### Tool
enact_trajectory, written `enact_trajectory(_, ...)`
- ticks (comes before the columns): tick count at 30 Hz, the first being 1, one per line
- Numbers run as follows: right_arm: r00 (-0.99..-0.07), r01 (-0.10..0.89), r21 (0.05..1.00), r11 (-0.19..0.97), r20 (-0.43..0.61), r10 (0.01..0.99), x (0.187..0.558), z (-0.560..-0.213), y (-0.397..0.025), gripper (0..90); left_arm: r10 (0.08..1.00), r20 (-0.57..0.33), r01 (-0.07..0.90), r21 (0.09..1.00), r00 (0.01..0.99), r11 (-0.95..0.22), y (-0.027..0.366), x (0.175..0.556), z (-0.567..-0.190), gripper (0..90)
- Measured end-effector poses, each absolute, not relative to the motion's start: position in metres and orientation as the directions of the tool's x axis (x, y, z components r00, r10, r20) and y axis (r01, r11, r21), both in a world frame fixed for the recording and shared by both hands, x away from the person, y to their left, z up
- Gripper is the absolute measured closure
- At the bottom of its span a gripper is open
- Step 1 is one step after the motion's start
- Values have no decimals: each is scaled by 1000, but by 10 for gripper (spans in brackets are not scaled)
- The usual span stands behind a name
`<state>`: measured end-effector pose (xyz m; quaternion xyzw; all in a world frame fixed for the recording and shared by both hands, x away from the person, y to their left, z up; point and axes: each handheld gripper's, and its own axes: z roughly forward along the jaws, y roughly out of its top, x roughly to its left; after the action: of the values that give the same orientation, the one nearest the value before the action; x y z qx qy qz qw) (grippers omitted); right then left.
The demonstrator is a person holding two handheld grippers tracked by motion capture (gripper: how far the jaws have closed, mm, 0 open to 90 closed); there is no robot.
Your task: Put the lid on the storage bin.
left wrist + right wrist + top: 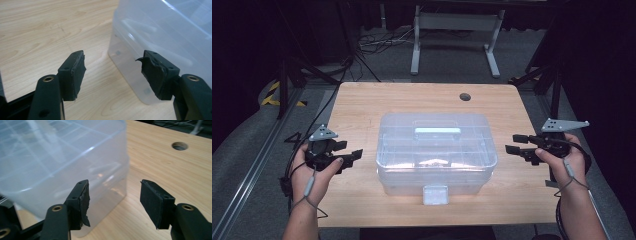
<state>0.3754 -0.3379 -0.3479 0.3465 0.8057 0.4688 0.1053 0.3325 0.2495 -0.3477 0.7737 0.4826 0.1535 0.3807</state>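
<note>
Box, a clear plastic storage bin w/ lid on and front latch at 6 o'clock, sits mid-table. High view: left gripper at 9 o'clock, right gripper at 3 o'clock, both spread, holding nothing, not touching the bin. Judging by that, work is barely begun; gripping or opening remains. Left gripper view: box corner close up. Right gripper view: cable hole at 1 o'clock.

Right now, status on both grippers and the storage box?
Left gripper open, right gripper open, both empty, flanking the box. Clear plastic storage box shut, latch down, mid-table. Nothing in the way.
</note>
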Motion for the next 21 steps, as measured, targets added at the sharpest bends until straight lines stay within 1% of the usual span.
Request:
enact_trajectory(3,-718,464,832,305,151,680,380,-352,-343,402,875,-122,630,740,469,-234,255,338,-352,341)
enact_trajectory(5,-683,478,835,272,159,713,388,-361,-353,382,886,-119,634,741,449,-221,261,343,-358,333)
enact_trajectory(8,-669,486,834,263,161,726,392,-366,-357,374,895,-131,642,741,427,-198,268,352,-369,318)
enact_trajectory(13,-647,487,833,261,144,749,404,-383,-368,360,902,-101,638,740,419,-214,273,365,-383,278)
enact_trajectory(16,-641,499,824,268,143,754,410,-391,-370,350,904,-87,641,733,418,-225,272,369,-388,277)
enact_trajectory(18,-636,517,811,275,149,757,415,-400,-371,339,911,-54,647,722,408,-246,271,374,-396,277)
enact_trajectory(21,-628,538,795,280,156,763,422,-414,-371,330,910,-61,658,711,411,-249,270,380,-404,276)
